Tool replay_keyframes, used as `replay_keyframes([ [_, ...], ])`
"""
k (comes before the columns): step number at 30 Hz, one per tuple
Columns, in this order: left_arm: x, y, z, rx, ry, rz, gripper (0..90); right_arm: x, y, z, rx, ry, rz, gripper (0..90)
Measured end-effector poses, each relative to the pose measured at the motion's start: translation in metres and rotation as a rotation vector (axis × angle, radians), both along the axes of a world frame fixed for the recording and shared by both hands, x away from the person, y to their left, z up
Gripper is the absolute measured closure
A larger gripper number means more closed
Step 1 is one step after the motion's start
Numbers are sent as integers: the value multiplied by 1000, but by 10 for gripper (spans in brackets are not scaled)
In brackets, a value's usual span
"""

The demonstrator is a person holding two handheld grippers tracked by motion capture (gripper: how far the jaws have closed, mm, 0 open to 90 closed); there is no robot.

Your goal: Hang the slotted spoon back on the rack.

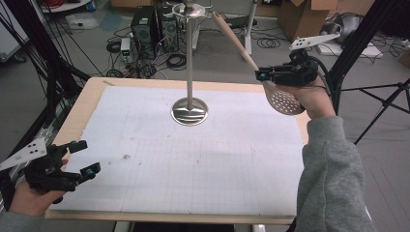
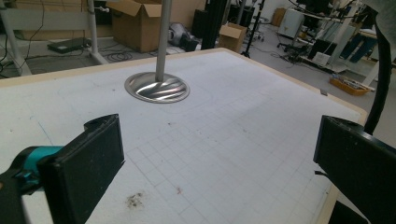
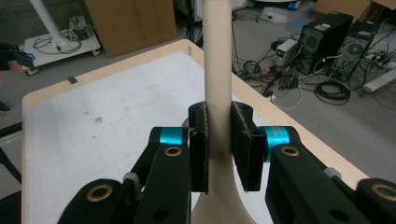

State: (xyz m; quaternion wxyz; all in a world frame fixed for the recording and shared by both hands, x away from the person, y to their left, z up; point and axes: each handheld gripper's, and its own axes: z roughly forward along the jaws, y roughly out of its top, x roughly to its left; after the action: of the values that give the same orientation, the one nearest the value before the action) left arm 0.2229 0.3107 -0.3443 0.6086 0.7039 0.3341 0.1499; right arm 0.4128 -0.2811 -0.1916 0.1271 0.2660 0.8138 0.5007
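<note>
The right gripper (image 3: 218,149) is clamped on the spoon (image 1: 251,63) handle, up in the air just right of the stand (image 1: 189,63), maybe to hang it there. The left gripper (image 1: 82,157) waits wide open with nothing in it, far from the stand at the table (image 1: 87,96) corner.

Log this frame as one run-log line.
right gripper: jaws shut on skimmer handle, held above table edge | left gripper: jaws open, empty | stand: upright, untouched
</note>
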Motion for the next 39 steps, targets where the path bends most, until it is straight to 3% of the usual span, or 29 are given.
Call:
replay_keyframes([
  [20,-3,3,-3,0,-5,9,20,8,5,-5,25,19,24,779],
  [39,-10,9,-4,7,-1,26,20,16,17,-15,18,42,27,778],
])
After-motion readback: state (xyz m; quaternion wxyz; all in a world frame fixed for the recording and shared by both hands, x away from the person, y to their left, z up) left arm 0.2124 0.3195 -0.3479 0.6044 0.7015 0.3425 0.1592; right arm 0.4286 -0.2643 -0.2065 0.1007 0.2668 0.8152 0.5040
